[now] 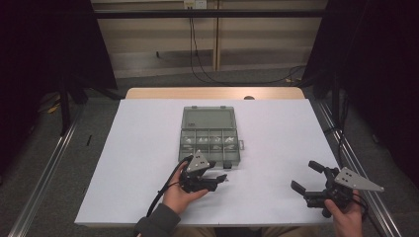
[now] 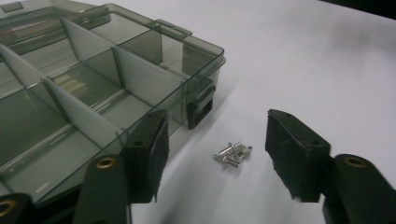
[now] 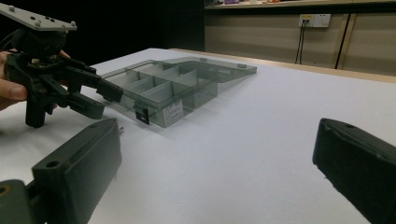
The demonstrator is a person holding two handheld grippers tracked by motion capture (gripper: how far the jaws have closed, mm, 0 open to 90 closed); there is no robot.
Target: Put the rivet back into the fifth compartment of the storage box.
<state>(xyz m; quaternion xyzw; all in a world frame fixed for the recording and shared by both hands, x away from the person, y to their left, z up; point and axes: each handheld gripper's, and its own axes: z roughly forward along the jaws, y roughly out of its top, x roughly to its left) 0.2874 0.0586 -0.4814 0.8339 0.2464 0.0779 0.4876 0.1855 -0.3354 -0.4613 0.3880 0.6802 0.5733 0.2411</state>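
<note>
A smoky clear compartment box (image 1: 210, 140) lies mid-table, its lid (image 1: 207, 118) folded flat behind it. Some compartments hold small pale parts. Just off the box's front right corner lies a small pile of several short metal pins (image 2: 232, 154) on the white table. My left gripper (image 2: 218, 140) is open and low over the table, with the pins between and just beyond its jaws. In the high view the left gripper (image 1: 220, 173) sits beside the box's front edge. My right gripper (image 1: 307, 177) is open and empty at the table's front right, well away from the box (image 3: 173, 86).
The white table top (image 1: 276, 133) has bare room on both sides of the box. A black latch (image 2: 198, 109) hangs on the box's front wall near the pins. Metal rails (image 1: 353, 163) run along both sides of the table. The left gripper (image 3: 100, 99) appears in the right gripper view.
</note>
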